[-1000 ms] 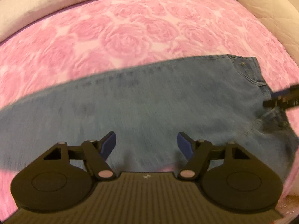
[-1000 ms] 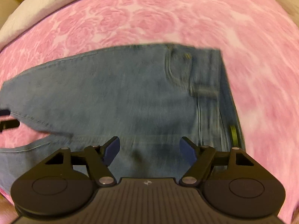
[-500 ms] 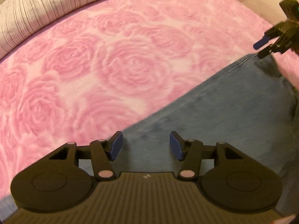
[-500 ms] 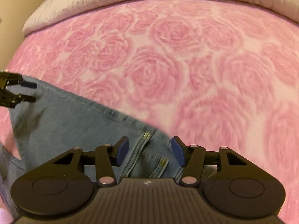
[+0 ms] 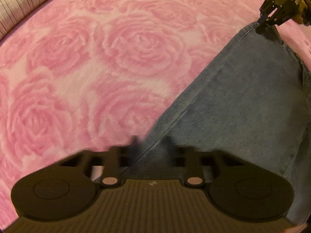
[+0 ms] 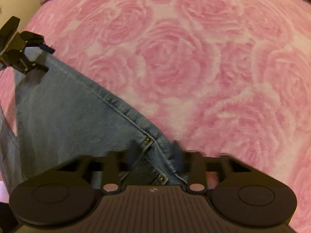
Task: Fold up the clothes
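- One pair of blue jeans [image 5: 243, 101] lies on the bed, stretched in a band between the two claws, its long stitched side seam running along the edge that faces the open blanket.
- On the waist end, two small metal rivets [image 6: 148, 140] show by the pocket corner, one near the seam and one closer to the tool body.
- The left gripper [image 5: 150, 141] sits over the seam edge of the denim; its two fingers are smeared with motion blur, with a gap and cloth between them, so I cannot tell whether it has bitten down or not.
- The right gripper [image 6: 155, 147] is at the waist end, right over the riveted pocket corner; its fingers are blurred too, standing either side of the fabric, and I cannot tell if they pinch it.
- Each claw shows up small in the other's camera, at the far corner of the jeans.
- Underneath is one pink blanket [image 6: 194, 58] patterned with large roses, covering the whole bed.
- Beyond the blanket, a pale ribbed pillow [image 5: 21, 2] lies along the far edge.
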Demonstrator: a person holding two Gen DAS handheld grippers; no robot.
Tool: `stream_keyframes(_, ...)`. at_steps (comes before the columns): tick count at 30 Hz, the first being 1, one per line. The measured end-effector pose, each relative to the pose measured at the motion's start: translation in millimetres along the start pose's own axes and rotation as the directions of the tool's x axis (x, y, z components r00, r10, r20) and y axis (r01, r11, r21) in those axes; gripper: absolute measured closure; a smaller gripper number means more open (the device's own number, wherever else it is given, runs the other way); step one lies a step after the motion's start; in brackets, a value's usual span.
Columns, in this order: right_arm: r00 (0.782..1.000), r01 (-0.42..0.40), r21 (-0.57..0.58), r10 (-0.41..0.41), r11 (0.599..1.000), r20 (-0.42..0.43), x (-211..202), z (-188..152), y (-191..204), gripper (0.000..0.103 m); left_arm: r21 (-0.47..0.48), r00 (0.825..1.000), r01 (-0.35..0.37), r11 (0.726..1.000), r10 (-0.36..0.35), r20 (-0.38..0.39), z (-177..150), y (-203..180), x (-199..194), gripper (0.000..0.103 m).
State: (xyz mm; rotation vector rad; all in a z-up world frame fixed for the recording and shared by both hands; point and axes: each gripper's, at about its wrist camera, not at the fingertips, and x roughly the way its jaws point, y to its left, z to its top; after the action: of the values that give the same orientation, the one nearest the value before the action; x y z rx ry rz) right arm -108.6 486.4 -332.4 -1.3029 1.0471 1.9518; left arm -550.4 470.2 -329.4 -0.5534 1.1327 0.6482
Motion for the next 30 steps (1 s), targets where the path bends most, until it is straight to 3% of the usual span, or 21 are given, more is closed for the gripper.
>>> stream_keyframes(1,1.0,0.011,-0.007,-0.011,1.0,0.007,-3,-1,3,0.09,0.01,1.0,-0.019,1.0,0.019,0.007,-3,-6,-4,0.097)
stream_keyframes(4,0.995,0.071,-0.027,-0.069,0.997,0.075,-23,-9,23,0.093,0.033,0.989,-0.134,0.99,0.131,0.069,-15,-35,-30,0.099)
stream_keyframes(8,0.965,0.175,-0.059,-0.159,0.983,0.21,-67,-32,65,0.095,-0.084,0.931,-0.283,0.955,0.295,0.214,-45,-86,-101,0.099)
stream_keyframes(12,0.909,0.274,-0.084,-0.23,0.958,0.348,-124,-80,129,0.096,-0.213,0.89,-0.307,0.928,0.359,0.281,-96,-159,-174,0.099)
stream_keyframes(15,0.876,0.329,-0.096,-0.266,0.939,0.403,-155,-128,178,0.096,-0.341,0.893,-0.261,0.903,0.36,0.271,-144,-219,-202,0.099)
stream_keyframes(17,0.868,0.369,-0.114,-0.298,0.922,0.397,-163,-168,212,0.096,-0.443,0.91,-0.208,0.872,0.338,0.239,-171,-242,-193,0.099)
stream_keyframes(20,0.884,0.412,-0.158,-0.352,0.897,0.307,-142,-231,248,0.094,-0.586,0.935,-0.131,0.8,0.296,0.196,-211,-275,-180,0.095)
stream_keyframes(22,0.889,0.435,-0.186,-0.387,0.881,0.245,-127,-272,272,0.092,-0.673,0.949,-0.082,0.735,0.264,0.172,-238,-298,-170,0.095)
stream_keyframes(24,0.904,0.421,-0.151,-0.4,0.894,0.153,-99,-302,277,0.088,-0.752,0.962,-0.037,0.658,0.228,0.152,-265,-320,-161,0.094)
stream_keyframes(25,0.91,0.408,-0.099,-0.396,0.908,0.118,-93,-309,277,0.083,-0.786,0.966,-0.015,0.617,0.211,0.147,-277,-331,-157,0.091)
stream_keyframes(26,0.917,0.395,-0.047,-0.391,0.917,0.083,-87,-316,277,0.078,-0.806,0.959,0.014,0.591,0.219,0.178,-281,-333,-164,0.077)
stream_keyframes(27,0.923,0.38,0.013,-0.38,0.925,0.057,-82,-323,276,0.075,-0.833,0.951,0.056,0.551,0.225,0.212,-285,-334,-170,0.069)
stream_keyframes(29,0.939,0.3,0.213,-0.327,0.93,0.106,-93,-333,267,0.054,-0.869,0.94,0.1,0.484,0.241,0.242,-291,-331,-177,0.065)
stream_keyframes(30,0.944,0.25,0.31,-0.303,0.917,0.133,-98,-339,261,0.05,-0.885,0.937,0.107,0.452,0.251,0.242,-294,-327,-177,0.065)
